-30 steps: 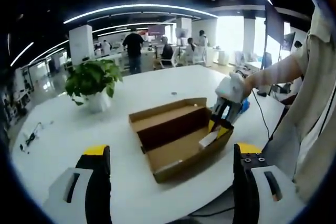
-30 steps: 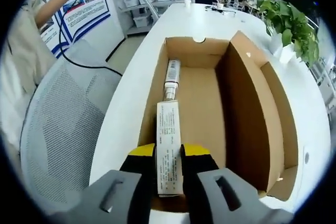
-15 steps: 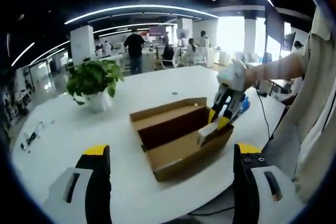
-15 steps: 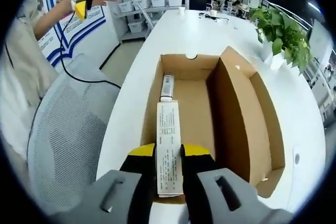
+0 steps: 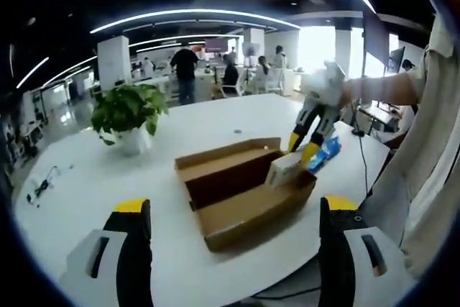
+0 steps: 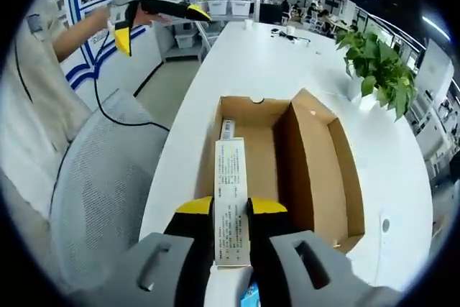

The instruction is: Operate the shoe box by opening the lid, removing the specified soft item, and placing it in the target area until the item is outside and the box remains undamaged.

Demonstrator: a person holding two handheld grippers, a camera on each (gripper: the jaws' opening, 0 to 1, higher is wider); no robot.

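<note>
The brown cardboard shoe box (image 5: 241,181) sits open on the white table (image 5: 93,177), its lid folded back and standing as a tall wall along one long side. In the right gripper view the same box (image 6: 277,170) lies lengthwise ahead, lid flap on the right, and a second narrow printed packet (image 6: 227,129) lies on the box floor at the far end, close to the left wall.

The white rectangular tube carton with printed text (image 6: 231,211) is pinched between the yellow-tipped jaws of the right gripper (image 6: 231,215), which press against both of its long sides. The carton points forward along the jaws, its far end over the near part of the box. In the left gripper view the right gripper (image 5: 305,147) comes in from the right, held by a person's hand (image 5: 329,88), with the carton (image 5: 283,169) raised above the box's near-right rim.

The left gripper (image 5: 233,210) has its jaws spread wide apart with nothing between them, held above the table, well back from the box. In the right gripper view it (image 6: 157,19) is raised at upper left, beside a grey mesh chair (image 6: 100,177).

A green potted plant in a white pot (image 5: 128,114) stands on the table beyond the box. A blue packet (image 5: 325,150) lies on the table just behind the right gripper.
</note>
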